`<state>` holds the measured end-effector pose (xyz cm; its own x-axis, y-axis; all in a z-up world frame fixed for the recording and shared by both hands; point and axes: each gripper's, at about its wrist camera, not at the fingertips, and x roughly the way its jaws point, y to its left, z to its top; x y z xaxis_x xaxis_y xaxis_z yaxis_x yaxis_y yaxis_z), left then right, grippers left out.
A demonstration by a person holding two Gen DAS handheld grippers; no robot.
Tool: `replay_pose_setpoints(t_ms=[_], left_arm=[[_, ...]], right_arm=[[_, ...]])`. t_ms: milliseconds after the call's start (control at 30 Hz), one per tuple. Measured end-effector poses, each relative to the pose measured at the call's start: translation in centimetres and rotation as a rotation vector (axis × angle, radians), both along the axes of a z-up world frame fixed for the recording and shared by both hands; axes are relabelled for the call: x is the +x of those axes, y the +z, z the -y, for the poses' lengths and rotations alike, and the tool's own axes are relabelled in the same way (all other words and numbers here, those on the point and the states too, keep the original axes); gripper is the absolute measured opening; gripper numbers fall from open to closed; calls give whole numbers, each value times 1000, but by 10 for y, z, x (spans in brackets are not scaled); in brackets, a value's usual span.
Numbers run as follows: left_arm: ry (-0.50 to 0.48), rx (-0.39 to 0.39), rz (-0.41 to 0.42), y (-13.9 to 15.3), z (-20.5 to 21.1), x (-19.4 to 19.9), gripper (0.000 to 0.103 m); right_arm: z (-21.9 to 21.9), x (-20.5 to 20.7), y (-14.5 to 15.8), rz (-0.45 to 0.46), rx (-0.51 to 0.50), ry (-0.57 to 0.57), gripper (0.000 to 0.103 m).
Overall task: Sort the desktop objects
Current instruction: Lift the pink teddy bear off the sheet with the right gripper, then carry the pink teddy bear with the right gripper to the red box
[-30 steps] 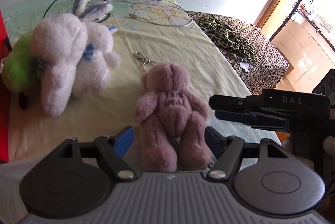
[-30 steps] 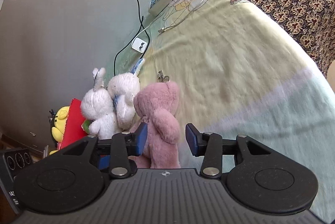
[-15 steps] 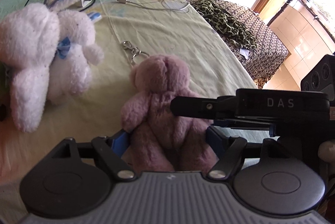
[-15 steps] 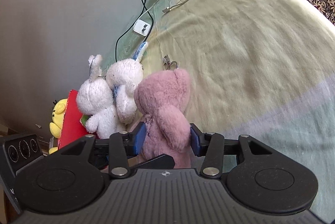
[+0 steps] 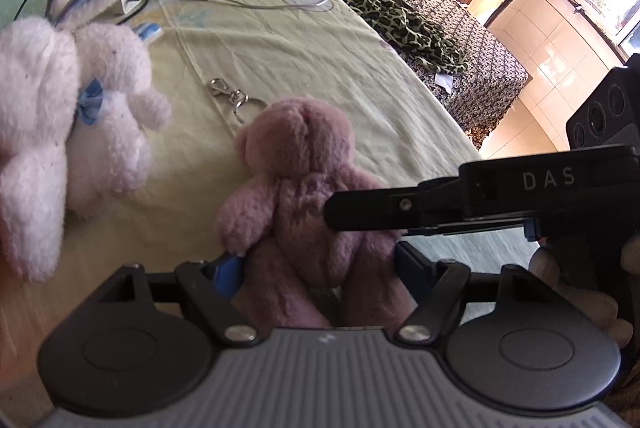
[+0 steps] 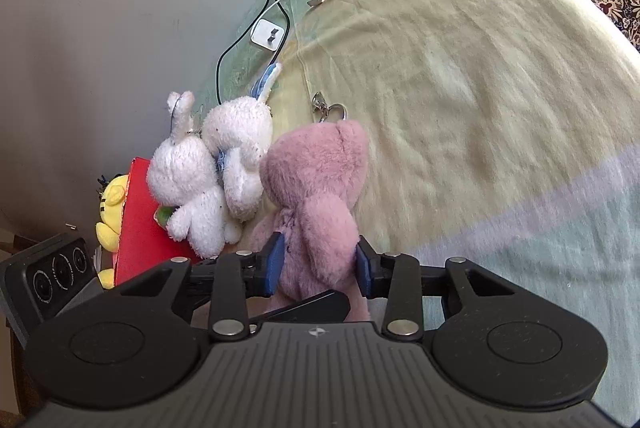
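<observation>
Right tongs (image 6: 318, 264) clenched on pink bear (image 6: 316, 195), left tongs (image 5: 318, 268) seemingly pinching its legs too

The pink bear's (image 5: 298, 183) legs seem hidden behind the left hand-held gripper (image 5: 316, 268).

Both the left gripper (image 5: 316, 264) and right gripper (image 6: 318, 262) are clamped closed, crossing.

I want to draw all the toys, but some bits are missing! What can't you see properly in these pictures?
- Pink bear: face turned away in both views; feet hidden behind the left gripper body.
- Yellow toy: right wrist view only, mostly behind the red box.
- Green toy: just a sliver behind the white bunnies.
- Nearest bunny: left wrist view, blurred and cut off by the edge.
</observation>
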<state>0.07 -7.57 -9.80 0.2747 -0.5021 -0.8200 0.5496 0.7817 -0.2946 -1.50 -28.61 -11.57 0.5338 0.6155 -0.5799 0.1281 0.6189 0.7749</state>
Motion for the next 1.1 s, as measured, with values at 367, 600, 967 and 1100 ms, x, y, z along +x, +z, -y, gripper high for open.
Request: replay_pose_setpoints(t_ms=[367,600,967,1100], left_arm=[[-34,-25,93,25,-2,-30,75],[-45,-50,145,44,-24,-54,75],[-27,-156,270,99,-114,-65,75],[-24,-186,330,126,-165,-65,75]], right_arm=[[-5,-34,27,75,-35,-37,39],[-23,-54,46,112,-38,-36,39],[-105,-57,103,268,-76,-12,37],[-150,-55,123,326,-63,-22,37]])
